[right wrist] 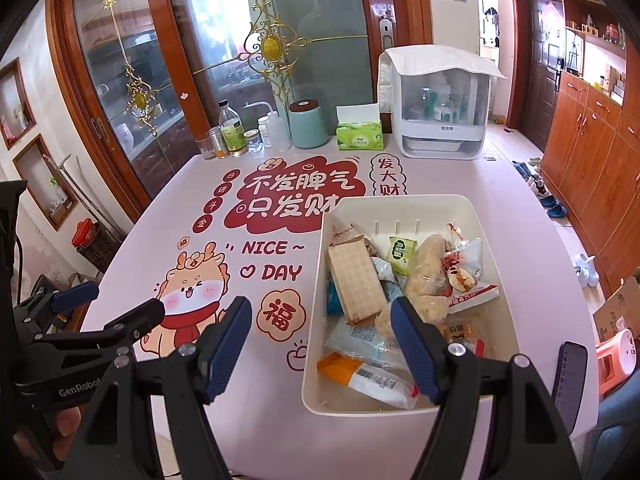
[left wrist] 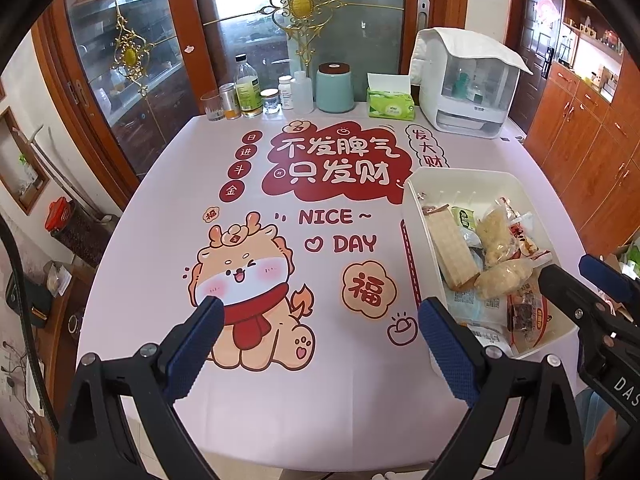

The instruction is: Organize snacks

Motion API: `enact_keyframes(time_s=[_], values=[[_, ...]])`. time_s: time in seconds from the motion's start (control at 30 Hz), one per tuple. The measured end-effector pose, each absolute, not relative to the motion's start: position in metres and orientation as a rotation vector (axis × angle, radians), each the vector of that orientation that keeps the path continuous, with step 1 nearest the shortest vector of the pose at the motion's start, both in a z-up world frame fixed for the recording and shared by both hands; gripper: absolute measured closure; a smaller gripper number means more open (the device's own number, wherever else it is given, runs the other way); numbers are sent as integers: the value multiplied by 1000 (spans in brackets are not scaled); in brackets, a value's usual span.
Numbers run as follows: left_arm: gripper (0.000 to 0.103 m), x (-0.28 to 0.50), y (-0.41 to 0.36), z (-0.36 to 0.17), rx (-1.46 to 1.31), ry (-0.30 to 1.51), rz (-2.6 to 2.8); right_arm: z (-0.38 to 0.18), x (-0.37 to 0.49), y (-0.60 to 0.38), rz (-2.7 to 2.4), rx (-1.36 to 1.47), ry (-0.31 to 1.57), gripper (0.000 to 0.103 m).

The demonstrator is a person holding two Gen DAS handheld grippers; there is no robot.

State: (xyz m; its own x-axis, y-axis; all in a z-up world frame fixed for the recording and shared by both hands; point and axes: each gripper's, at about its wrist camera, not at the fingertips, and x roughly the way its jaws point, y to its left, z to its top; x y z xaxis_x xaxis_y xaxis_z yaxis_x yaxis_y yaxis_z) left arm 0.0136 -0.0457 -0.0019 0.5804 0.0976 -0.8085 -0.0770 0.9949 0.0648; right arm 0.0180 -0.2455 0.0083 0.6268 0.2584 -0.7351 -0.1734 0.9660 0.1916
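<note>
Snacks [right wrist: 372, 280] all piled in white bin [right wrist: 496, 256]; left gripper [left wrist: 320, 332] and right gripper [right wrist: 320, 336] spread wide, empty, hovering, nothing left outside.

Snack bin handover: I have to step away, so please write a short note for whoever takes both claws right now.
Left claw: open, empty, above the printed tablecloth beside the bin.
Right claw: open, empty, over the near left part of the white bin.
Snacks: all visible packets, including the tan wafer pack and small green packet, lie loose in the bin.
Done: no snacks visible on the cloth.
Left: possibly tidying the pile.
</note>
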Motion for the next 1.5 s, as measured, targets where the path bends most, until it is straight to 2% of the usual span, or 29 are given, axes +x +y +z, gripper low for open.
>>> enact_keyframes(time_s=[1.5], values=[[6, 14, -50, 4, 35, 943, 78, 10, 14, -247, 247, 94, 854, 30]])
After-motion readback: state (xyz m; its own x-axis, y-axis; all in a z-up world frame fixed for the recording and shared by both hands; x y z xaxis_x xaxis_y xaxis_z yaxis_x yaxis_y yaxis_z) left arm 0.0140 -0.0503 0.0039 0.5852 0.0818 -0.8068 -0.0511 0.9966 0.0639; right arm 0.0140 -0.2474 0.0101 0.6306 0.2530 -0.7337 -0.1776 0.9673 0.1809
